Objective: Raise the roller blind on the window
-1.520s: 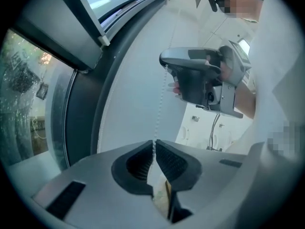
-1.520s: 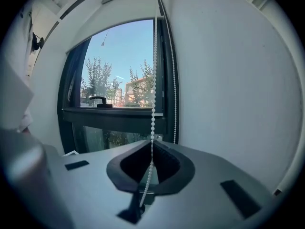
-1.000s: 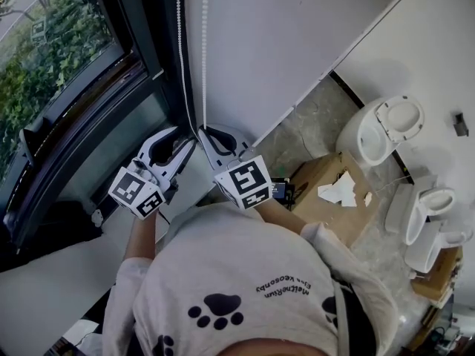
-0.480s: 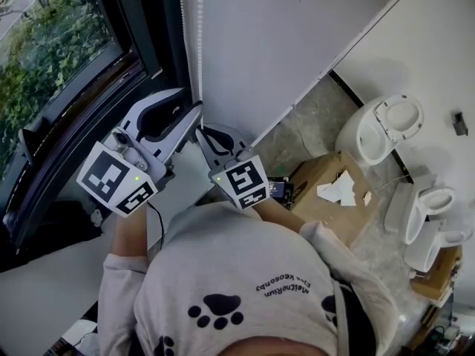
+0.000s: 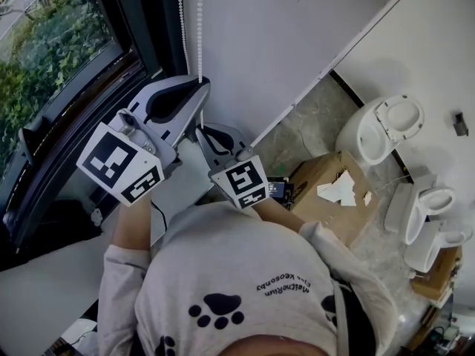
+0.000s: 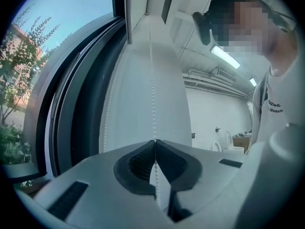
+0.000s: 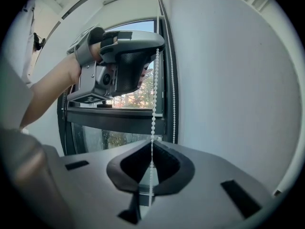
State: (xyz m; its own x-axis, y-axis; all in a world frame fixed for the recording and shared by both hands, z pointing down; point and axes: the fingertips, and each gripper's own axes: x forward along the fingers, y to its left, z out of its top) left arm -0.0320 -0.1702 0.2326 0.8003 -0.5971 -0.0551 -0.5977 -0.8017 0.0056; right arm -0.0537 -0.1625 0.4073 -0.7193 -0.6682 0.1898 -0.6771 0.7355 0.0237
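Left gripper (image 5: 199, 87) jaws just closed, pinching bead chain (image 5: 200, 35) right of window (image 5: 59, 50); right gripper (image 5: 200, 132) clamps same chain lower, also right of window.

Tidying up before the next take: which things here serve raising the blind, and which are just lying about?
In use: bead chain; left tool, jaws just closed on it; right tool, clamped on it below.
Lying about: cardboard box; toilet; paper scraps.

Dark window frame (image 5: 145, 21) close left, white wall (image 5: 297, 35) ahead; bead chain (image 5: 200, 35) hanging beside frame
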